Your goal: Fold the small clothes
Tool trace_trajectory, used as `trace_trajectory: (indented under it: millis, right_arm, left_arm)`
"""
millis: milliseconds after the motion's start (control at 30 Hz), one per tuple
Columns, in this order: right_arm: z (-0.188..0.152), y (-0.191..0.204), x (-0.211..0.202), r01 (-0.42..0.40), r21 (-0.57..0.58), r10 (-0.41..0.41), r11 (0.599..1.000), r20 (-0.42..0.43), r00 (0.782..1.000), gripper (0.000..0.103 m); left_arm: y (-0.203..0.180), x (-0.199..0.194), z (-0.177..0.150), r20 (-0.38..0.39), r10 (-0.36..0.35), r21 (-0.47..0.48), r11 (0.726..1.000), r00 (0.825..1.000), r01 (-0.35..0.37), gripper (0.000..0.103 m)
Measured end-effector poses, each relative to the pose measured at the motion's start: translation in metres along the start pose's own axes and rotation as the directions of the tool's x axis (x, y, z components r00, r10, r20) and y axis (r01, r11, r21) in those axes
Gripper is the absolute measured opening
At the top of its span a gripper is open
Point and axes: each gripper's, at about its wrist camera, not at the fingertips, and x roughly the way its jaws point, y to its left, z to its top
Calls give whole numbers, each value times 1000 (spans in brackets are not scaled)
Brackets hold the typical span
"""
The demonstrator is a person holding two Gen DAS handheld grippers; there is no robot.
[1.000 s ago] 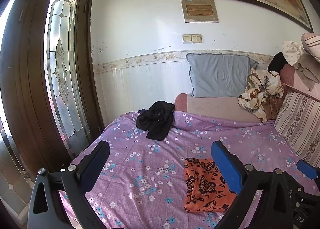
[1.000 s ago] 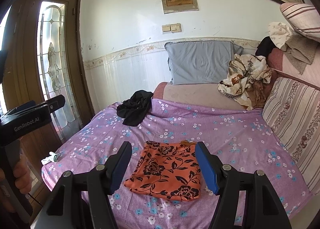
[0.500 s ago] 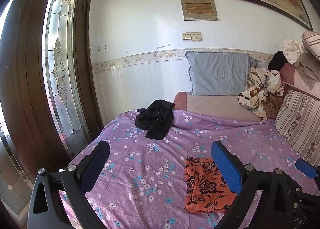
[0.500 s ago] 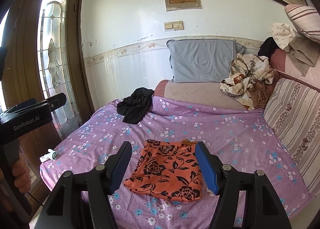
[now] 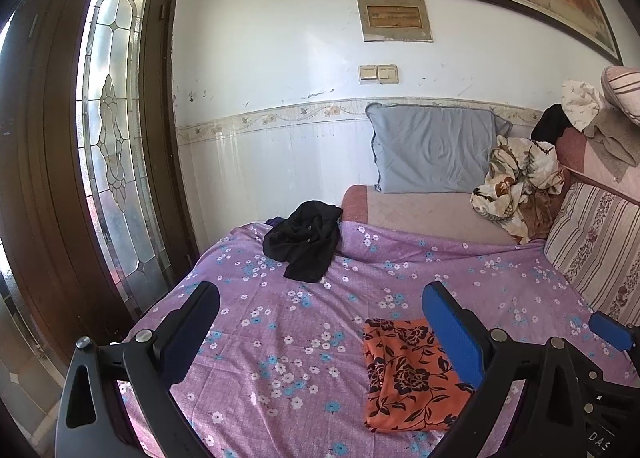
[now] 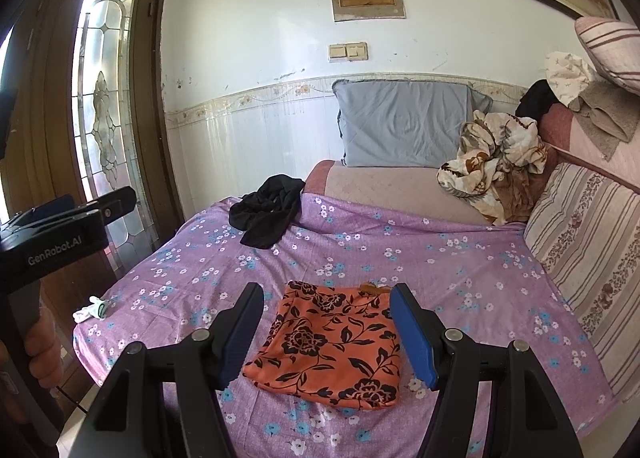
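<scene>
Both grippers, left gripper (image 5: 316, 338) and right gripper (image 6: 326, 332), hover with jaws spread and empty; the orange cloth (image 6: 332, 342) lies folded near the bed's (image 6: 460, 270) front edge, seemingly finished.

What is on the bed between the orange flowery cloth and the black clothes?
Nothing but the purple flowered sheet. The right wrist view shows that stretch bare between the orange cloth and the black clothes.

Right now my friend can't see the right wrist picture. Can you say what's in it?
A folded orange cloth with black flowers lies flat on a purple flowered bedsheet, framed between the open jaws of the right gripper, which hold nothing. Farther back are a crumpled black garment and a grey pillow against the white wall.
</scene>
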Motion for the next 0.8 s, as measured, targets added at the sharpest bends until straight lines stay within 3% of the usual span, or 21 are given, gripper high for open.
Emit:
trace_trajectory:
  millis: [467,800]
  right_arm:
    - [18,6,18,-5,-21,5,1000,13,1000,69]
    - [16,-14,81,-43,22,44,999,-50,998,69]
  left_arm:
    - [5,19,7,-10,-2,-26,1000,1000,2,101]
    - [-4,68,-1,-64,-19,-12,1000,998,19,101]
